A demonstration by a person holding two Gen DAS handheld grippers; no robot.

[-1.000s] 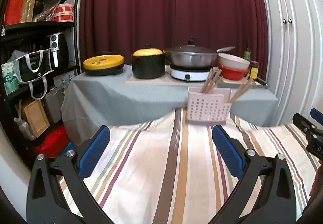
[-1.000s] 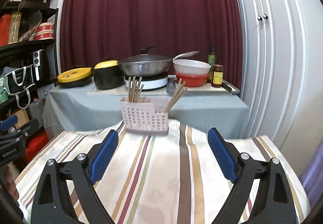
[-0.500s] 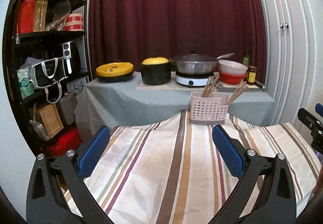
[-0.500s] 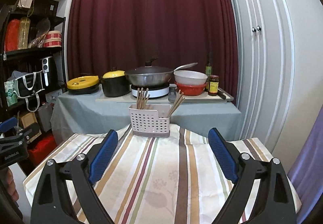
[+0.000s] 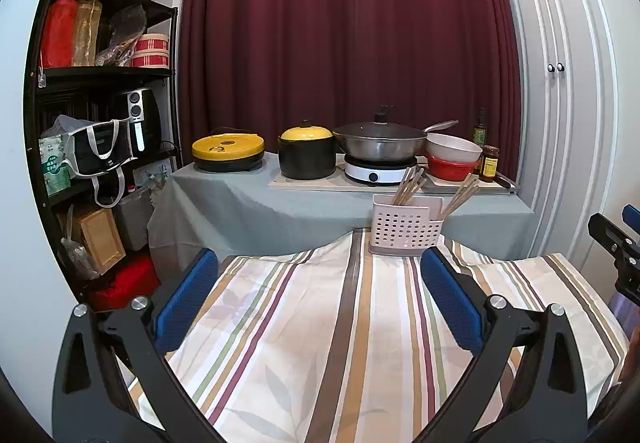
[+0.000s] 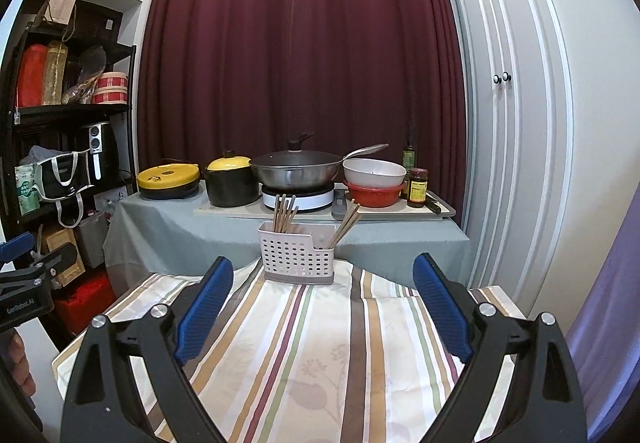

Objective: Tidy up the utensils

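Both wide-open grippers [image 5: 320, 299] [image 6: 323, 303] farther back from perforated plastic caddy [image 6: 296, 257], wooden chopsticks [image 6: 283, 213].

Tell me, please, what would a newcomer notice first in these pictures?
Probably the dark red curtain filling the back wall, then the yellow-lidded pot and wok on the grey-covered table below it. Nearer, a white perforated caddy of chopsticks stands on the striped cloth.

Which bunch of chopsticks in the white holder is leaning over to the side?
The right-hand bunch, in the holder's lower compartment, splays rightward. The left bunch stands nearly upright.
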